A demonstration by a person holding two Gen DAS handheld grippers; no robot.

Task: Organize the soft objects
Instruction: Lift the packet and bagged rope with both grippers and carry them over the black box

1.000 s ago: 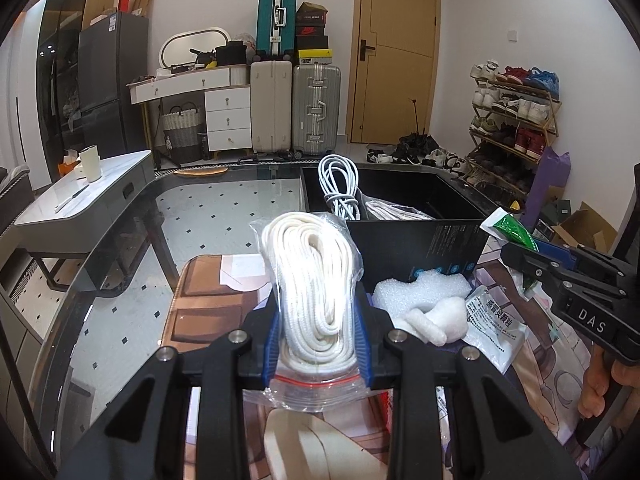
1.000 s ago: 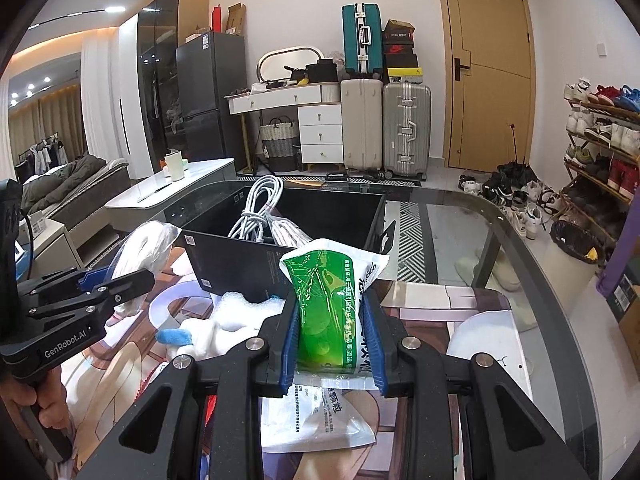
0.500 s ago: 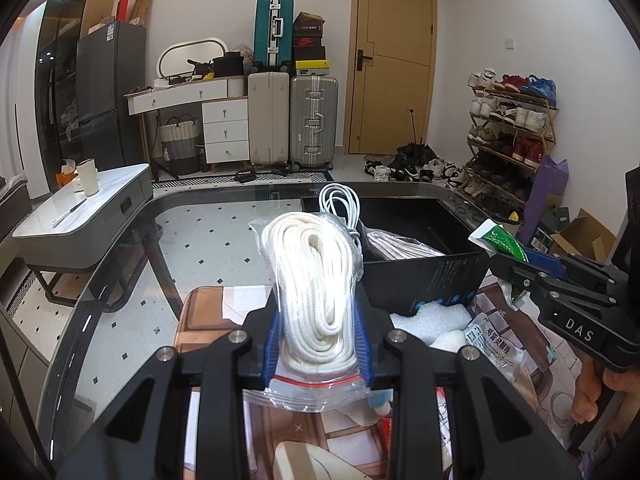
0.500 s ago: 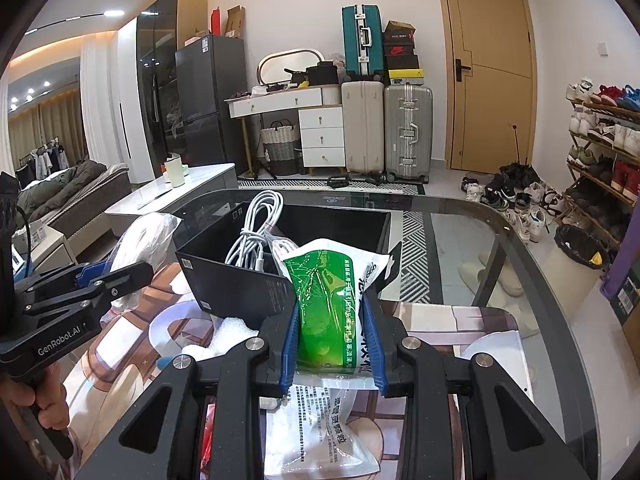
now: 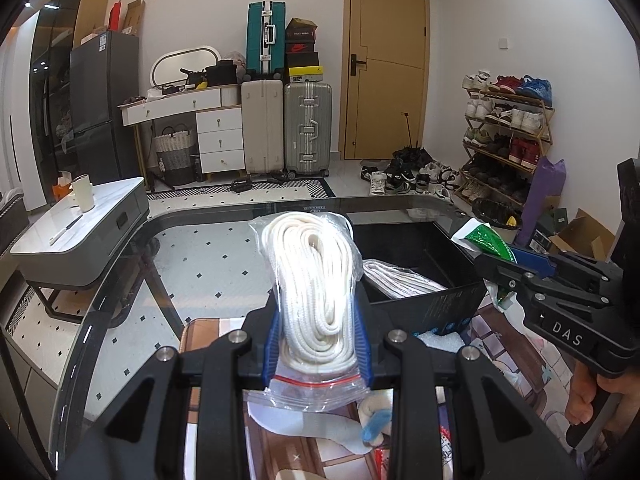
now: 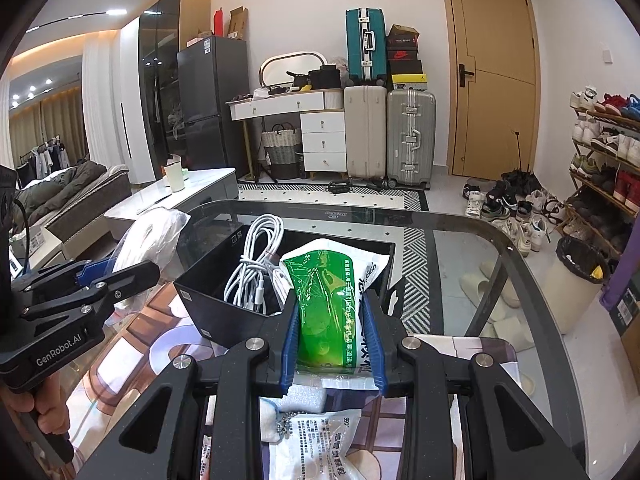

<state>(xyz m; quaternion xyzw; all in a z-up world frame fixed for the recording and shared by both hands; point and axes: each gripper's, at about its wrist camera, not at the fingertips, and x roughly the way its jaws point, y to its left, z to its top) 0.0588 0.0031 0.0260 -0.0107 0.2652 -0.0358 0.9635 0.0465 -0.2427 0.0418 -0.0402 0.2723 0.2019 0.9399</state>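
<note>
I've got the left gripper (image 5: 320,336) pinching a bagged rope (image 5: 316,276) and the right gripper (image 6: 334,340) pinching a green packet (image 6: 324,308), both above the table's near edge by the black box (image 6: 224,300). The slick bags could slip, or the two could bump going in together

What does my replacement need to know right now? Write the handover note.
Left gripper: shut on the bagged white rope, held up beside the black box.
Right gripper: shut on the green-and-white packet, raised at the box's near edge.
Done: a white cable bundle and another rope coil sit in the box.
Left: drop both held items in, then collect the white packet and foam from the glass table.
</note>
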